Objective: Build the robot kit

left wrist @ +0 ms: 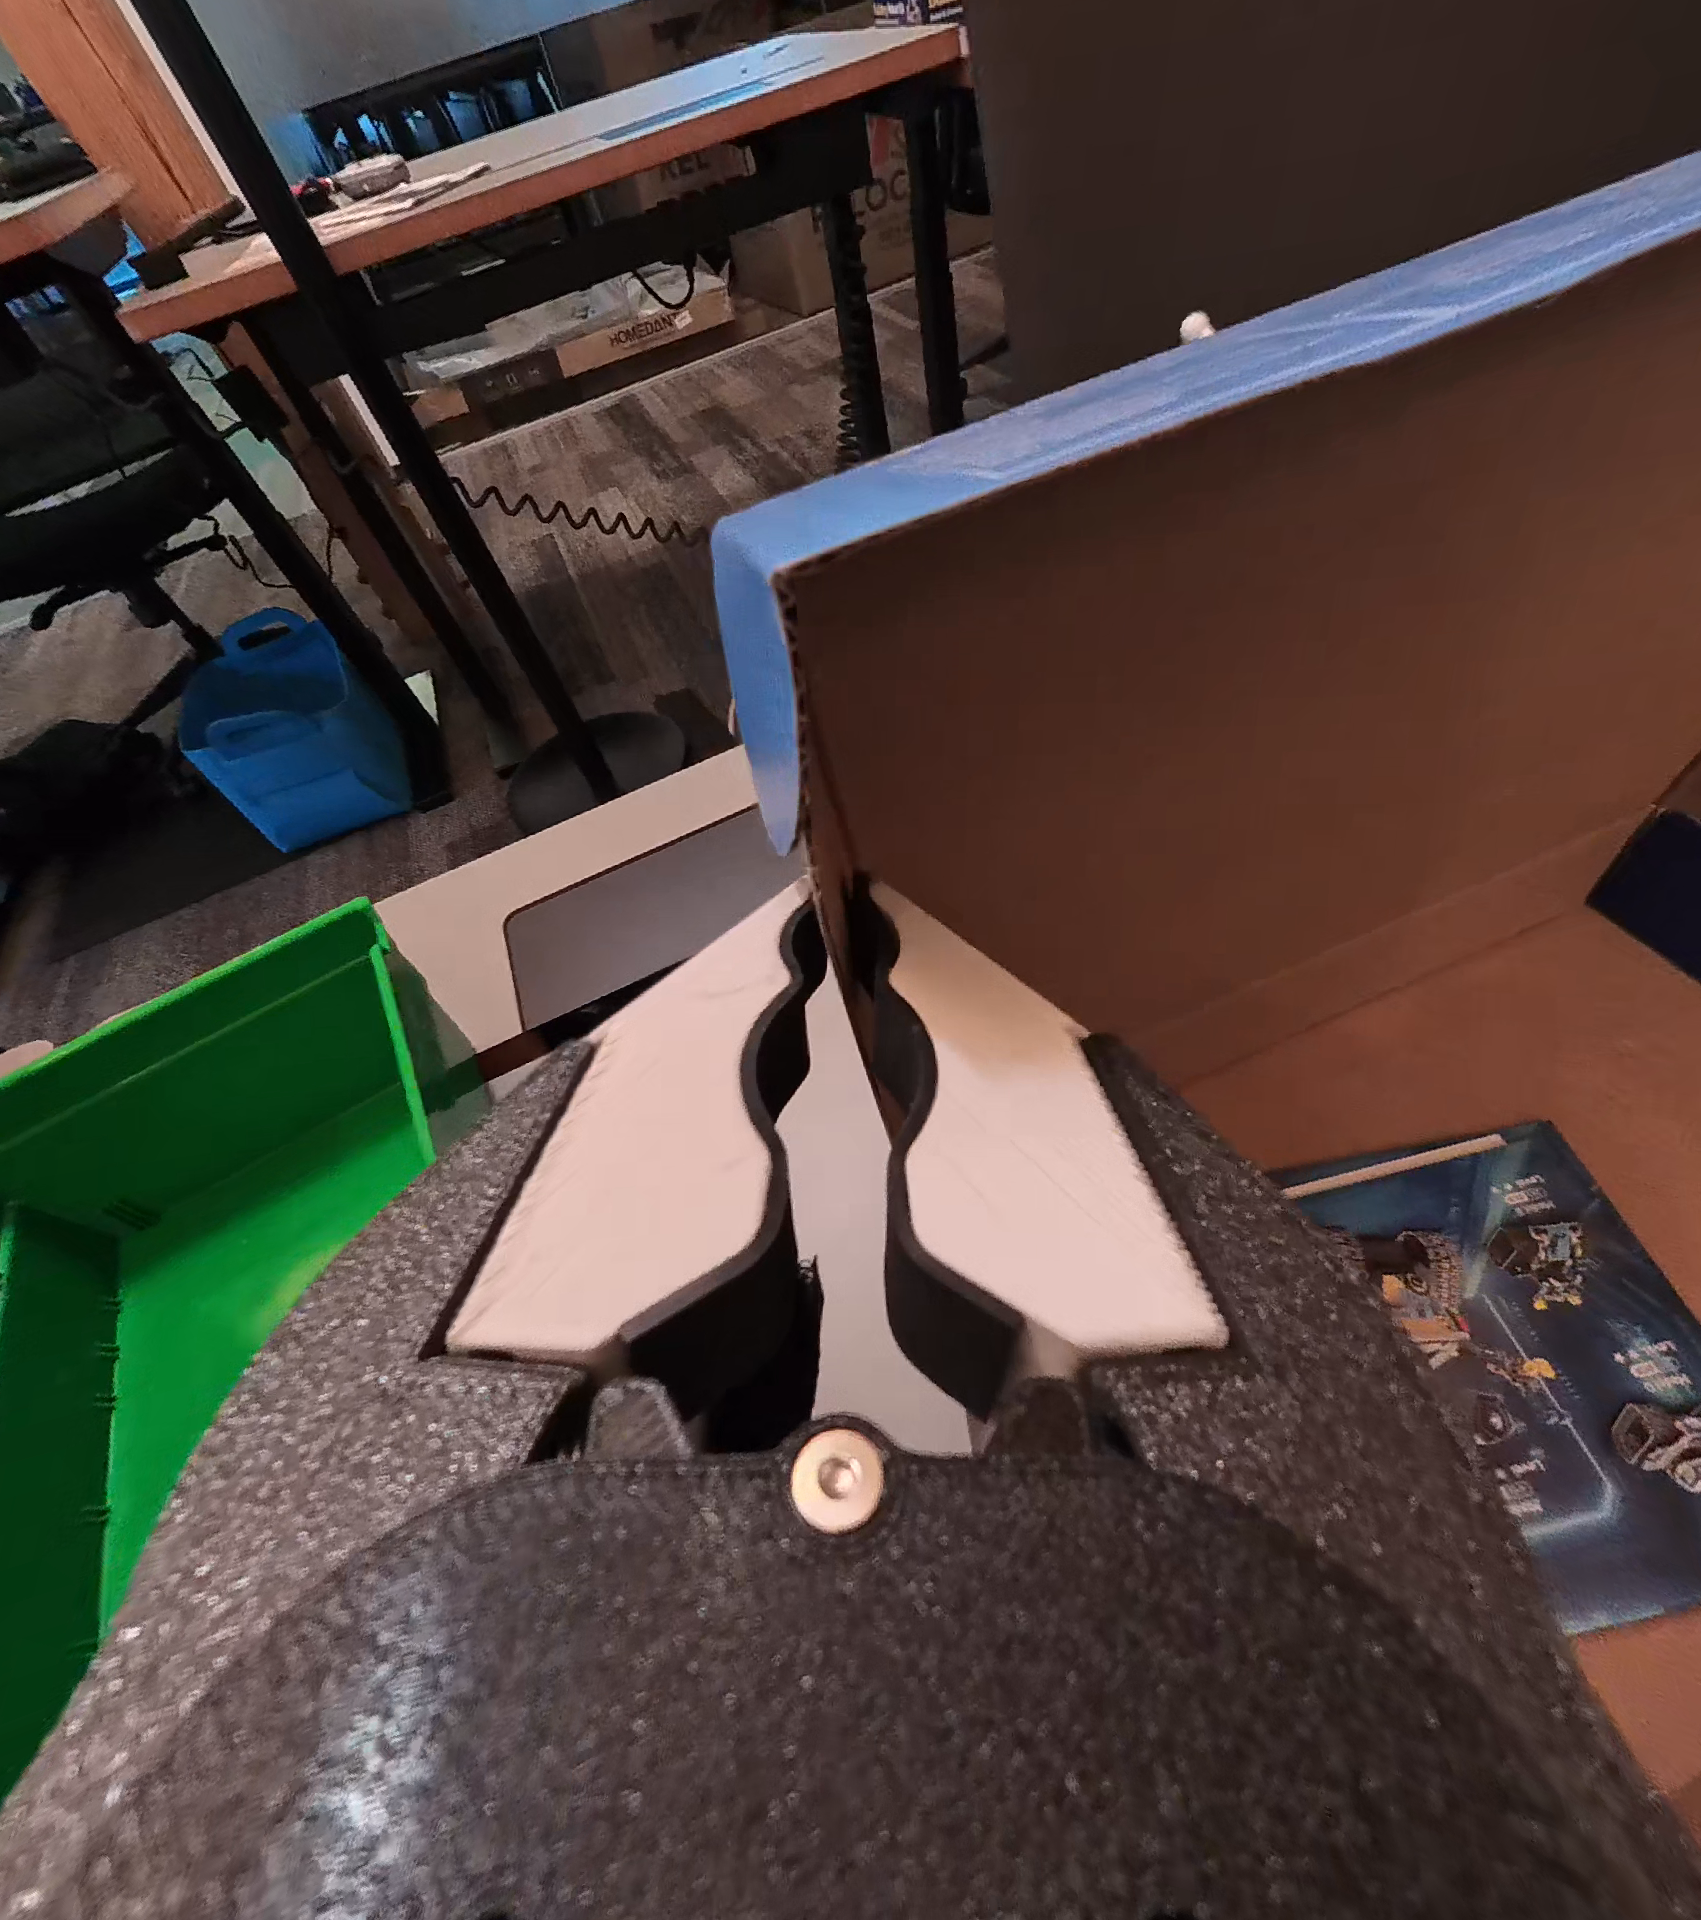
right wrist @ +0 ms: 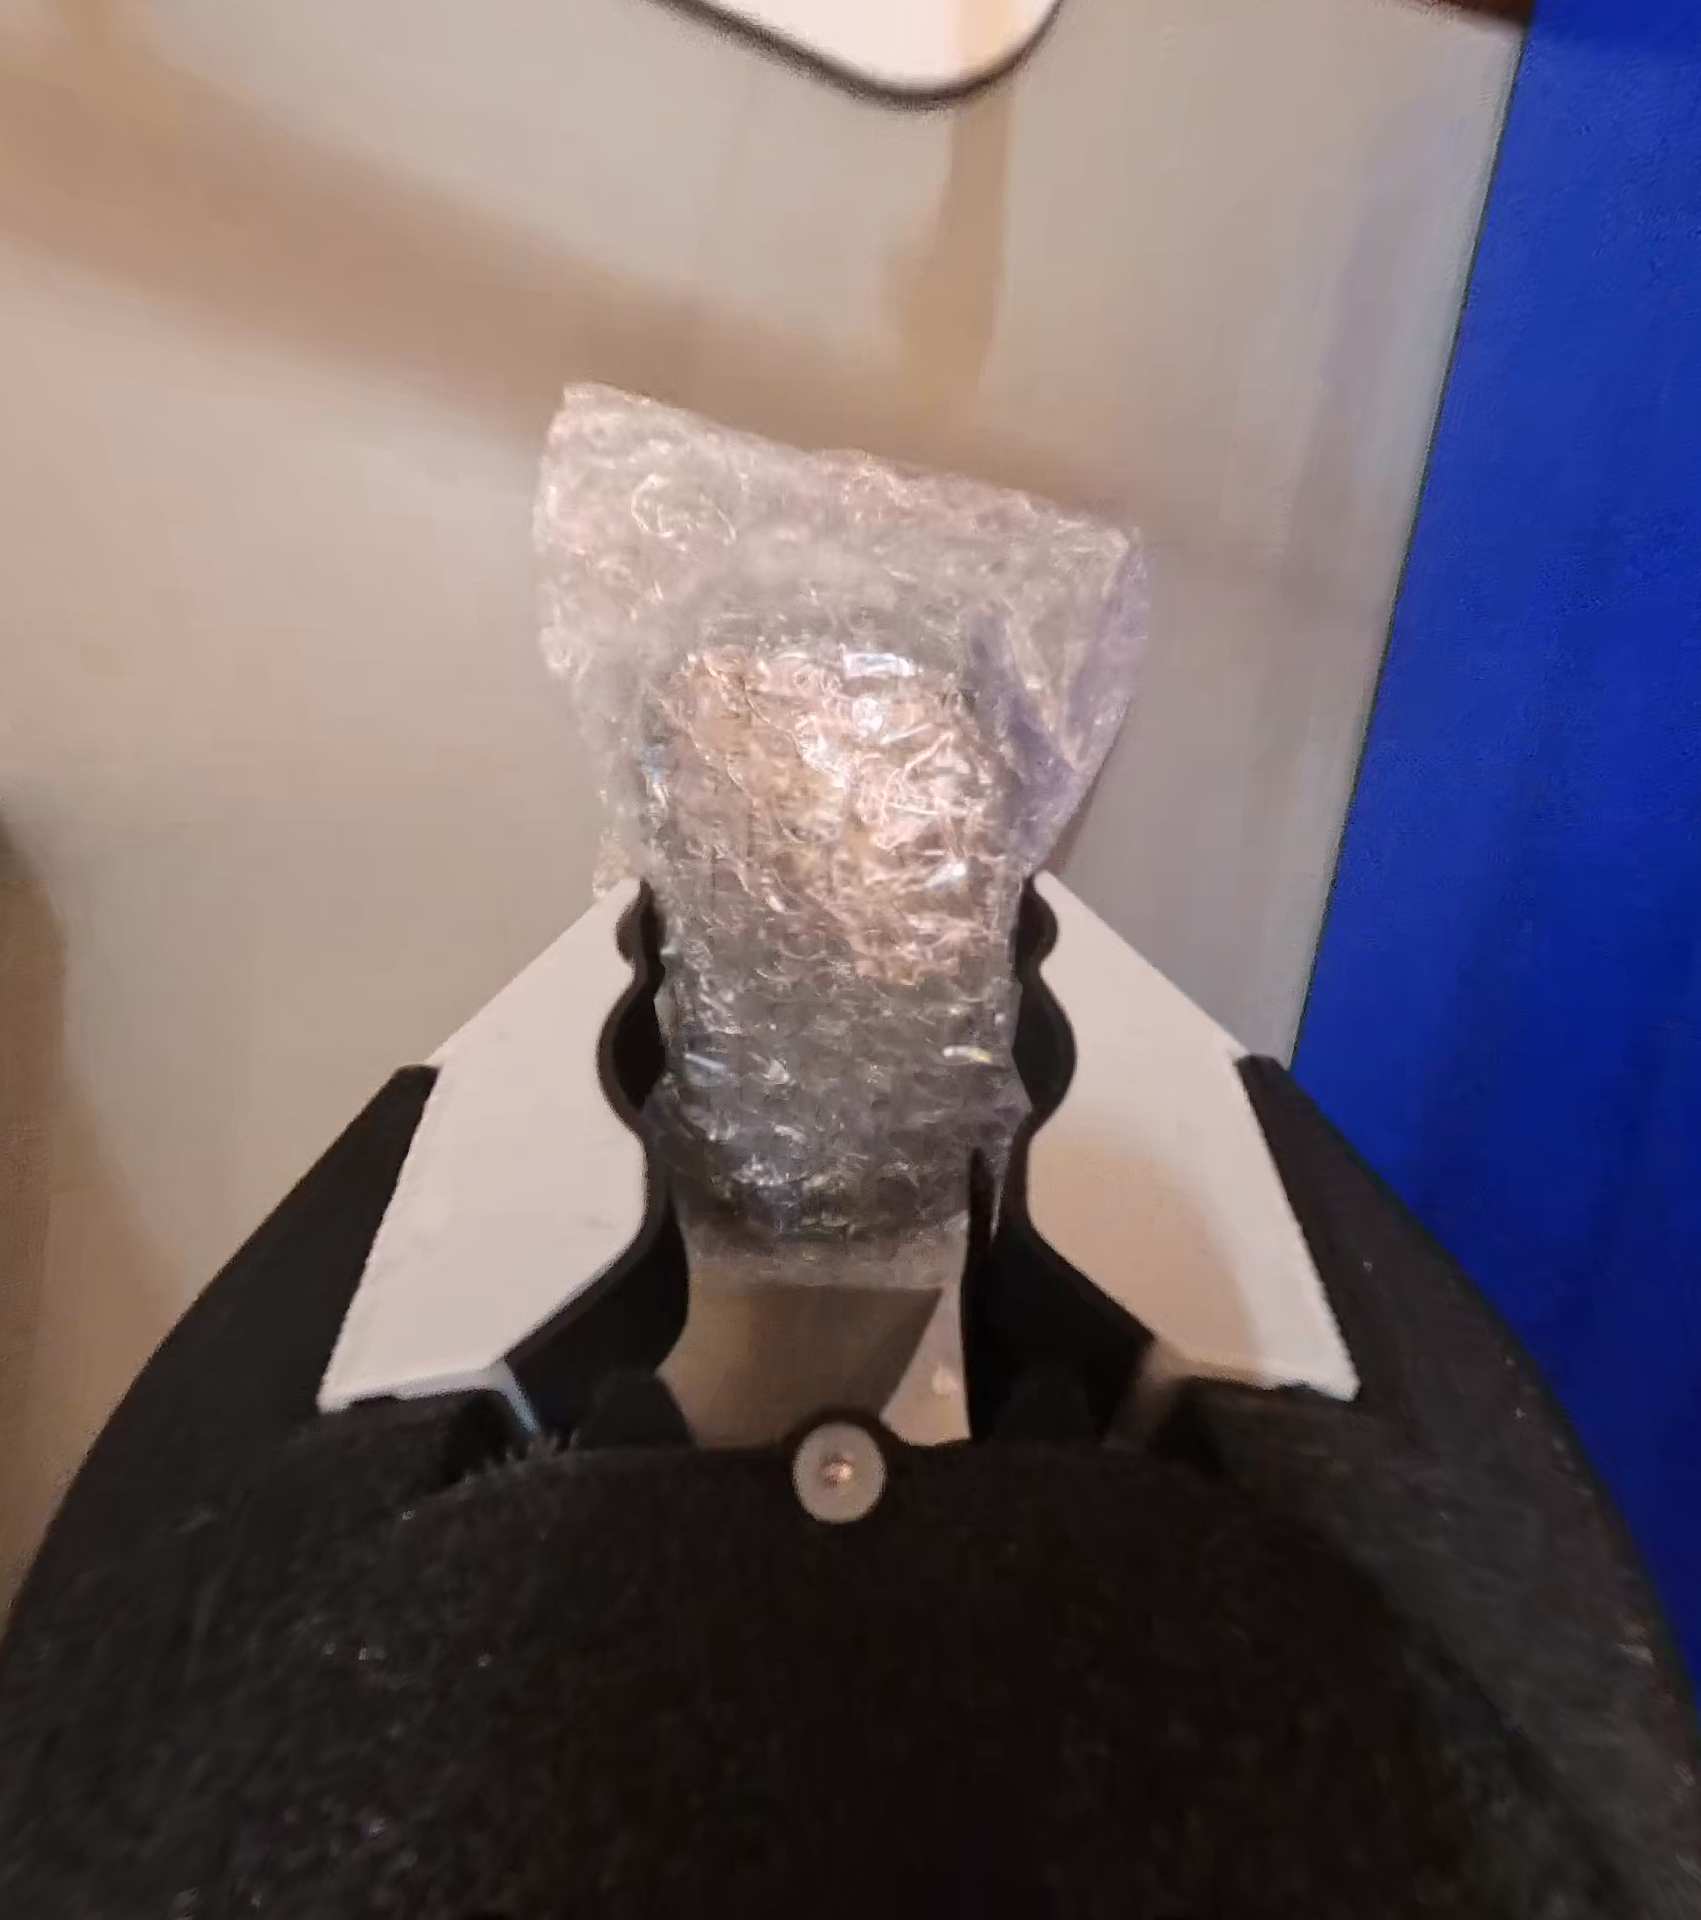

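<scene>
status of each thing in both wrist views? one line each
left gripper: shut on the cardboard flap's edge.
cardboard flap: raised upright, blue on its outer face.
cardboard box: open.
printed blue booklet: lying flat in the box.
green bin: open-topped, beside the left gripper.
right gripper: shut on the bubble-wrapped item.
bubble-wrapped item: fully wrapped, contents unclear, beside a blue surface.
</scene>
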Tool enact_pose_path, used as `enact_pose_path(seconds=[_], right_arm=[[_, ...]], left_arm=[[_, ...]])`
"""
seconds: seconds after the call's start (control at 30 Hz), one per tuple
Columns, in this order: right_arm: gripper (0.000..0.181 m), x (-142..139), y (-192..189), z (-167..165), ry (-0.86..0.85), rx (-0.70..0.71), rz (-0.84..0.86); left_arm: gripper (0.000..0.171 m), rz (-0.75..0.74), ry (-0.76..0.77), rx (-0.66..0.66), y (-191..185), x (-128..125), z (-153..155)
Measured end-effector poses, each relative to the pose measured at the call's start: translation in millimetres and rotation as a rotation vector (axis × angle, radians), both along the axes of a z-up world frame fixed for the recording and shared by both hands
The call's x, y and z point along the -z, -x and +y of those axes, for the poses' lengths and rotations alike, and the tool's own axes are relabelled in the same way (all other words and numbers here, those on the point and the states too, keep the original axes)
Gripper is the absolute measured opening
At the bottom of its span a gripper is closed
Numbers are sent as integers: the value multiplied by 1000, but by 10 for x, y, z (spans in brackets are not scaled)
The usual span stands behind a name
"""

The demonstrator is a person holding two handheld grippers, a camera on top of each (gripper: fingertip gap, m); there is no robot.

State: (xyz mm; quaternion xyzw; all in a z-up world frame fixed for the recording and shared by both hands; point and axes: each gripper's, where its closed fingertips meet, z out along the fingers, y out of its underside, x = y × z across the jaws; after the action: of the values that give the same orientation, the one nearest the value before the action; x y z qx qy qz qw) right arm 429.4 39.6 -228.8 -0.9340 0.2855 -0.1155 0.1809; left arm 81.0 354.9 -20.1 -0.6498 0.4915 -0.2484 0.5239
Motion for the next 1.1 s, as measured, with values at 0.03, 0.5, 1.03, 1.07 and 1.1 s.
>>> enact_pose_path(seconds=[0.03,0.5,1.03,1.07,1.1], right_arm=[[67,-16,-39,45,-25,4,-1],[85,-1510,3273,933,-613,-806,15],[67,-8,4203,2177,-151,-1217,-33],[66,-7,4184,2162,-155,-1205,-25],[62,-14,4179,2138,-160,-1207,-19]], left_arm=[[3,-2,8,5,0,0,0],[3,-16,30,17,13,4,-5],[2,-46,95,60,39,15,-24],[2,-40,87,58,39,17,-25],[2,-36,82,56,38,18,-26]])
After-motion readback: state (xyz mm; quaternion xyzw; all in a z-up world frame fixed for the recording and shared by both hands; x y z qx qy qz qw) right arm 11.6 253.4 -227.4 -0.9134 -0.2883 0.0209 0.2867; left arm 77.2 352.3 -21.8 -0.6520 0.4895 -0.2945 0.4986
